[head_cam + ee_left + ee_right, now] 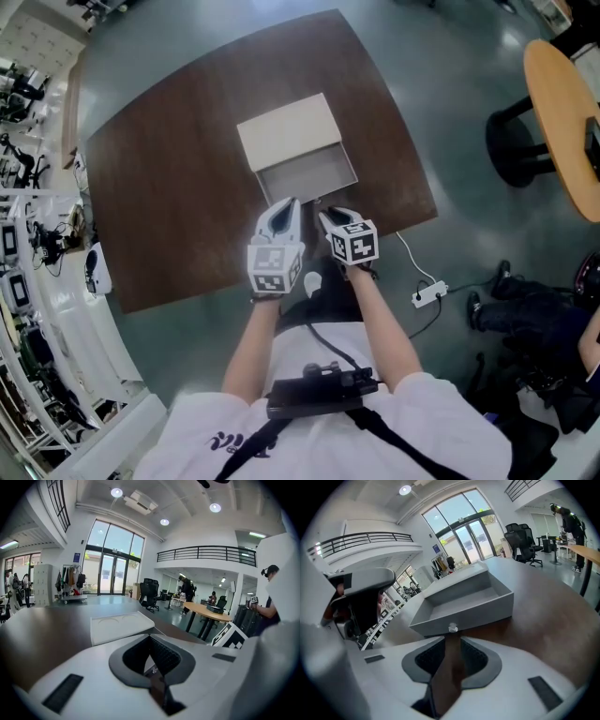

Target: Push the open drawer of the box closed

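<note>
The round knob [452, 628] on the grey drawer [464, 599] shows only in the view of the right gripper [451, 640], jaws slightly apart; the left gripper [150, 637] is closed.

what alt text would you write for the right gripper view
The right gripper, jaws slightly apart and empty, points at the small pale knob on the front of an open, empty grey drawer. The drawer sits on a dark brown wooden table in a bright office hall.

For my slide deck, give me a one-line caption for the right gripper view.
Right gripper, jaws slightly apart, faces the knob of the open grey drawer on the table.
</note>
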Action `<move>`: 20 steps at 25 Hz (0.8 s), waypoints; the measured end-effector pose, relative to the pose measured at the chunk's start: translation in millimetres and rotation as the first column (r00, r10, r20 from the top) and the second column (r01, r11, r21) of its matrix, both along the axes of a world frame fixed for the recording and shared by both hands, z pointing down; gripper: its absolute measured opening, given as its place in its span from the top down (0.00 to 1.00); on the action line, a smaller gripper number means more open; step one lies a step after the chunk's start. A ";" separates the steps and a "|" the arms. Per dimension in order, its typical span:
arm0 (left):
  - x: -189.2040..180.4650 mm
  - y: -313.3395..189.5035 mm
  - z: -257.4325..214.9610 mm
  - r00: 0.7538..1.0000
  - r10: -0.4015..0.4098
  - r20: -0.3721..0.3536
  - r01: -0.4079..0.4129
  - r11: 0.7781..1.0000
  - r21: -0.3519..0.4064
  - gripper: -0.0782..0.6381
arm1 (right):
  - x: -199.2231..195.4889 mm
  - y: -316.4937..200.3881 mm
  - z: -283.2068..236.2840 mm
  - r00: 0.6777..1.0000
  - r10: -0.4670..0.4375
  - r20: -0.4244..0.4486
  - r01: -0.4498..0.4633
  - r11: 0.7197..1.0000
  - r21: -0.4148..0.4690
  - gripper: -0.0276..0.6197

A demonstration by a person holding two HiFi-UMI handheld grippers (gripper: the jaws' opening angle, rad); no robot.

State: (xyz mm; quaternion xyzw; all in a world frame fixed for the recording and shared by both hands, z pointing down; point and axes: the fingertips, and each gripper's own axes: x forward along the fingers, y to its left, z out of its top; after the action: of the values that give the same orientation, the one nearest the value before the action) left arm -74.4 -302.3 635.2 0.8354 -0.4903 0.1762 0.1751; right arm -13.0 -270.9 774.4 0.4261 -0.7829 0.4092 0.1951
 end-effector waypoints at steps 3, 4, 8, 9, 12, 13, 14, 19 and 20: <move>-2.3 -4.9 -2.1 1.000 -0.001 0.000 0.001 1.000 -0.006 0.88 | -7.5 -7.2 4.3 1.000 0.025 0.012 -0.025 1.000 -0.016 0.83; -4.2 -7.0 -2.2 1.000 0.000 -0.001 0.000 1.000 -0.009 0.88 | -10.0 -10.1 4.7 0.999 0.033 0.011 -0.033 0.999 -0.022 0.83; -13.7 -19.1 -0.1 1.000 -0.012 0.002 0.012 1.000 -0.013 0.88 | -20.8 -24.5 10.2 1.000 0.015 0.001 -0.015 0.999 -0.031 0.83; -14.7 -20.5 1.5 1.000 -0.017 0.003 0.017 1.000 -0.016 0.88 | -22.1 -25.4 13.0 1.000 0.007 0.001 -0.007 0.999 -0.038 0.83; -11.9 -19.7 0.2 1.000 -0.024 -0.005 0.024 0.999 -0.023 0.88 | -21.6 -19.3 17.3 1.000 -0.001 -0.004 0.001 0.998 -0.058 0.83; -11.4 -22.2 -2.4 1.000 -0.025 -0.006 0.025 1.000 -0.019 0.88 | -22.3 -19.9 17.3 1.000 -0.006 -0.012 0.005 0.998 -0.055 0.83; -11.7 -25.7 -3.5 1.000 -0.025 -0.006 0.025 1.000 -0.017 0.88 | -23.9 -22.6 17.1 1.000 -0.014 -0.023 0.013 0.999 -0.050 0.83; -11.6 -32.6 1.4 0.999 -0.027 -0.020 0.026 0.999 -0.026 0.88 | -25.6 -22.3 19.3 0.997 -0.054 -0.051 0.051 0.997 -0.053 0.84; -11.8 -34.4 0.5 0.999 -0.028 -0.023 0.027 0.999 -0.025 0.88 | -25.8 -22.1 18.3 0.997 -0.058 -0.053 0.055 0.997 -0.053 0.84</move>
State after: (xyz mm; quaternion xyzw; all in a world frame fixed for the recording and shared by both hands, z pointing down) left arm -86.2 -336.7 635.7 0.8284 -0.4973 0.1701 0.1936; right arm -38.8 -293.0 792.7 0.4097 -0.7781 0.4118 0.2389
